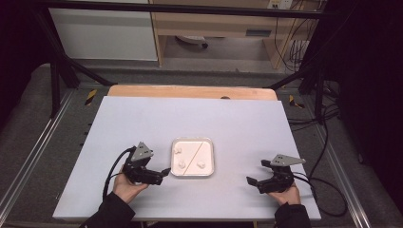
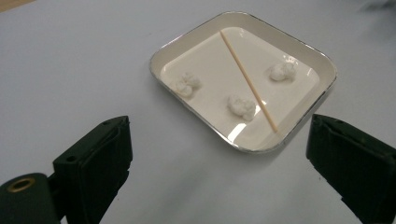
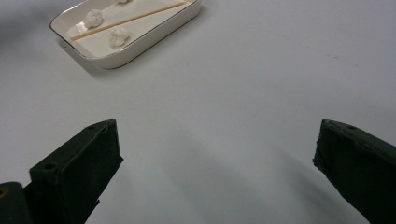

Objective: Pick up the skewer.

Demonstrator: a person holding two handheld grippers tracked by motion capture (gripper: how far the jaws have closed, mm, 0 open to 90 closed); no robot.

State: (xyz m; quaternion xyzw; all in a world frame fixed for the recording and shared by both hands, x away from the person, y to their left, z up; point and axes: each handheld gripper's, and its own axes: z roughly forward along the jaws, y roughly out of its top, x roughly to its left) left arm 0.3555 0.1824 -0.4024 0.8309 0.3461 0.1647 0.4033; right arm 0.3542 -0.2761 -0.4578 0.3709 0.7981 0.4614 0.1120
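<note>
A shallow white tray [image 1: 192, 139] with a silvery rim sits near the middle of the table. A thin wooden stick [image 1: 197, 156] lies diagonally in it among three white fluffy lumps [image 1: 182, 165]. My left gripper [image 1: 161, 175] rests just left of the tray, open and holding nothing. In the left gripper view the tray [image 2: 210, 60], the stick [image 2: 247, 81] and the lumps [image 2: 241, 106] lie just beyond my left gripper [image 2: 219, 140]. My right gripper [image 1: 257, 172] stands open and holding nothing, well right of the tray. The right gripper view has the tray [image 3: 126, 52] far off beyond my right gripper [image 3: 217, 140].
The white tabletop [image 1: 190, 114] lies on a wooden board [image 1: 190, 91] that shows along its far edge. A black frame and cables [image 1: 328, 142] run around the table. The person's hands [image 1: 126, 186] come in at the near edge.
</note>
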